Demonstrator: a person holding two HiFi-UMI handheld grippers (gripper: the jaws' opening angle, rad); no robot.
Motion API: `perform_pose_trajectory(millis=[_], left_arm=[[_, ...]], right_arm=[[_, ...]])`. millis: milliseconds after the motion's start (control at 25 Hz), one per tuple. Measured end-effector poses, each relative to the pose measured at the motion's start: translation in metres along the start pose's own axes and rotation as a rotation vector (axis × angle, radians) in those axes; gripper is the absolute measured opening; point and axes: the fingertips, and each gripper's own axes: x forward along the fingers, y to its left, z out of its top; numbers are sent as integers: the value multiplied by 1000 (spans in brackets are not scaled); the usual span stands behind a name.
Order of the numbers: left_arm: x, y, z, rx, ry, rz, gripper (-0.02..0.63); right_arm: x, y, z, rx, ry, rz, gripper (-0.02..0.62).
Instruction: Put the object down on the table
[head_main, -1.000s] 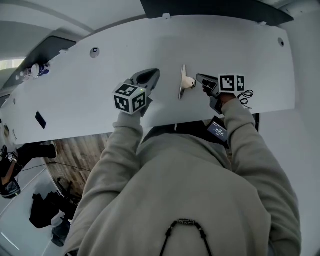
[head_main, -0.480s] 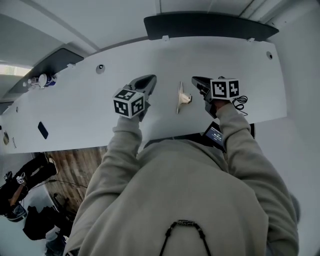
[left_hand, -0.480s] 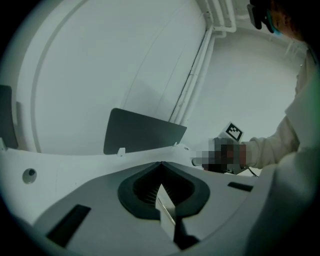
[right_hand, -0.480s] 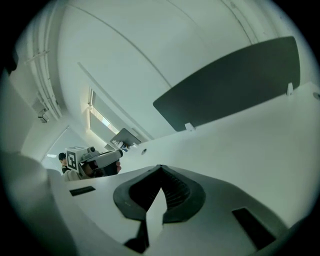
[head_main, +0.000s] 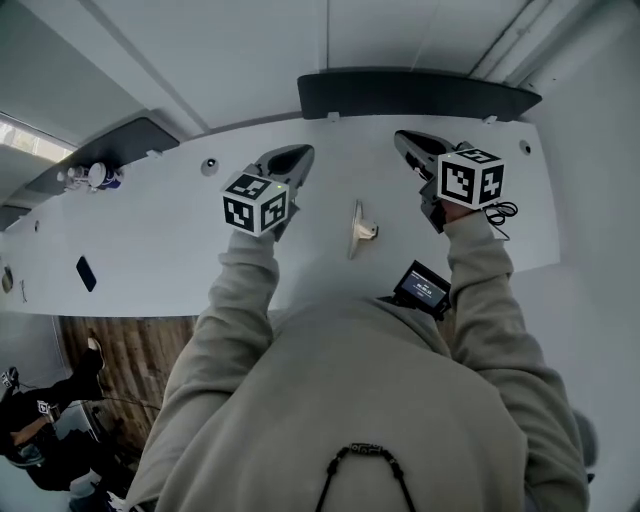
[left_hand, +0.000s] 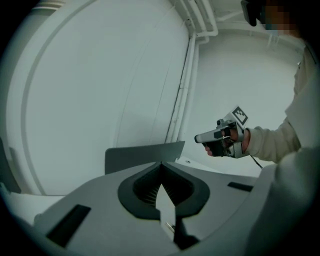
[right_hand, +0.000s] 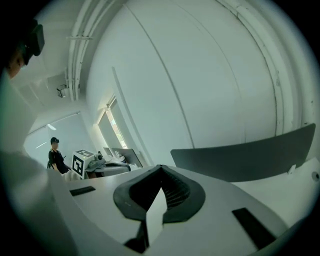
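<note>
Object (head_main: 358, 230), white and thin with a small knob, on the white table (head_main: 160, 240), between the two grippers and nearer the person than both tips, touching neither. Left gripper (head_main: 300, 153) closed tight, nothing between the jaws. Right gripper (head_main: 402, 138) likewise closed and empty, off to the object's right, aimed toward the dark panel (head_main: 420, 94) beyond.

A long white table (head_main: 130, 250) stood among plain white walls (right_hand: 200, 75). A dark grey panel (head_main: 420, 95) lined its far edge, brown wooden floor (head_main: 125, 350) showed nearby, and daylight came through a tall window (right_hand: 111, 125).
</note>
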Motion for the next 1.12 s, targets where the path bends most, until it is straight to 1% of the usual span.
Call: perform_pose_trajectory(millis=[160,360,480,600,680,720,760,880,1000,1120], left_arm=[[-6,2,48,60,-65,12,2],[0,5,113,179,-108,17,3],[-5,4,146,212,-154,41,2],[-11,2,158,225,-178,57,3],[-10,-1,160,256,-161,58,2],[-9,-2,163,271,-155,62,3],[-10,-3,167,275,-158,70,2],[-19,-3,178,244,-193,102,2],[-24,-7,179,240,-216,110,2],[-24,-12,175,239,-240,94,2]], right_arm=[[-8,15,35,-58,-55,8,20],[-14,24,81,-155,-95,0,20],[-20,30,108,-198,-140,-4,20],[-26,43,123,-288,-166,-13,20],[-31,53,133,-353,-193,-21,20],[-34,57,140,-367,-219,-24,20],[-38,61,148,-370,-252,-24,20],[-44,73,165,-393,-323,-34,20],[-43,80,166,-426,-337,-47,18],[-40,84,160,-406,-334,-15,18]])
